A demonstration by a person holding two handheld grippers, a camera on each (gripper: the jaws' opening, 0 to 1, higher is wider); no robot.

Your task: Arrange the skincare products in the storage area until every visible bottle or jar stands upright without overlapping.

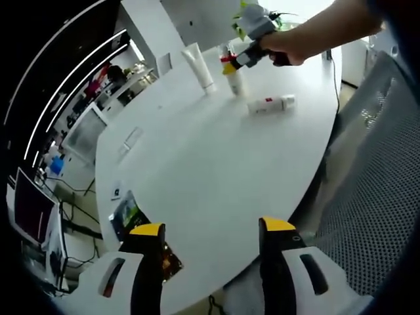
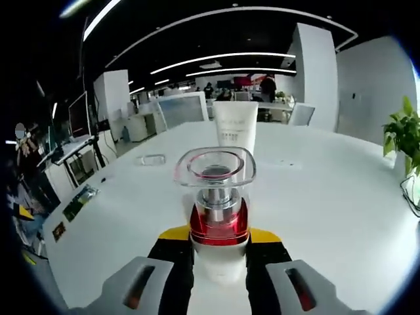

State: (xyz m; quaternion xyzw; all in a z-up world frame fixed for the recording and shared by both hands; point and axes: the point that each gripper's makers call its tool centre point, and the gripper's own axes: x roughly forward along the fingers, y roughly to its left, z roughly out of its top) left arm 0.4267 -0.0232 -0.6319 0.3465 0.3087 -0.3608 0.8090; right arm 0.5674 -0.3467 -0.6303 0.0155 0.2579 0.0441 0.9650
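In the right gripper view a pump bottle [image 2: 218, 216] stands upright between the jaws of the right tool [image 2: 218, 244]. It has a clear, rounded-square cap over a silver pump, a glossy red collar beneath that, and a white body below. The yellow-tipped jaws press against it from the left and right at collar height, so the right tool is clenched on the pump bottle. Just beyond it a white tube [image 2: 235, 130] stands on its cap, widening toward the top, with small print near its middle. Both are on the white bench [image 2: 341, 190], with a green plant [image 2: 405, 134] at the far right edge.

In the left gripper view the left tool [image 1: 212, 231] sits low at the near edge of the bench [image 1: 197, 170], its two yellow-tipped jaws well apart and nothing between them: released. Far across the bench, a person's hand [image 1: 289, 47] holds the right tool [image 1: 230, 63] over the pump bottle [image 1: 233, 82], which stands upright. To its left the white tube [image 1: 200, 65] stands, leaning slightly. To the right of the pump bottle and a little nearer, a white bottle with a red mark [image 1: 270, 104] lies on its side, apart from the others. A mesh chair [image 1: 367, 184] stands beside the bench on the right.
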